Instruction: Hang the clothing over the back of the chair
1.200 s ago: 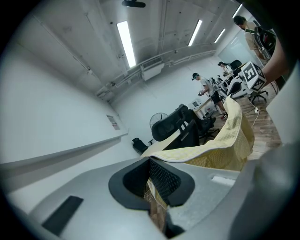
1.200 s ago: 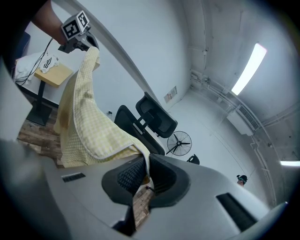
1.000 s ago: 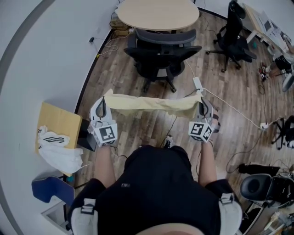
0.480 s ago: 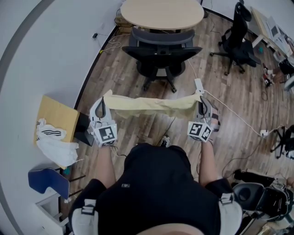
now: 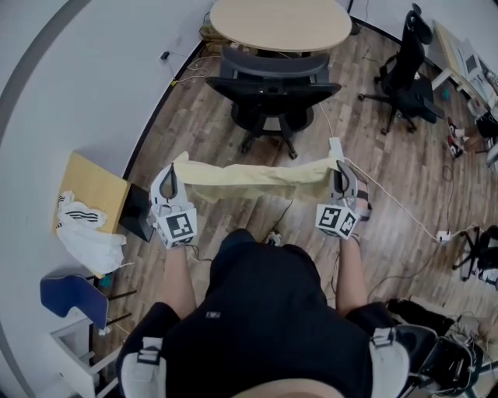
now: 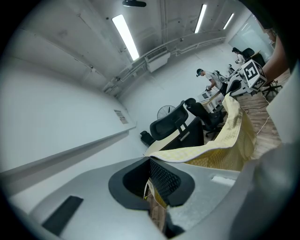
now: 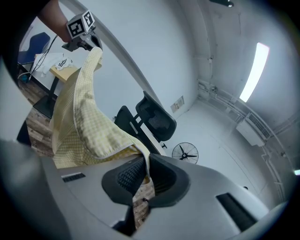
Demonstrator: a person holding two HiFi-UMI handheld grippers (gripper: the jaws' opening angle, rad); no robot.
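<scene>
A pale yellow garment (image 5: 257,177) hangs stretched in the air between my two grippers. My left gripper (image 5: 173,172) is shut on its left end and my right gripper (image 5: 339,172) is shut on its right end. Beyond the cloth stands a black office chair (image 5: 272,89) with its backrest toward me, a short way off. In the left gripper view the yellow garment (image 6: 220,150) runs from the jaws toward the right gripper (image 6: 251,75). From the right gripper view the garment (image 7: 84,126) drapes back to the left gripper (image 7: 80,29), with the chair (image 7: 147,123) behind.
A round wooden table (image 5: 280,23) stands behind the chair. At the left, a small wooden stand (image 5: 89,198) holds a white bag (image 5: 85,237), and a blue chair (image 5: 71,295) is near it. A second black chair (image 5: 408,74) and floor cables (image 5: 389,198) lie right.
The view has shifted forward slightly; the chair and table sit a little nearer. Both grippers still hold the garment stretched at the same height.
</scene>
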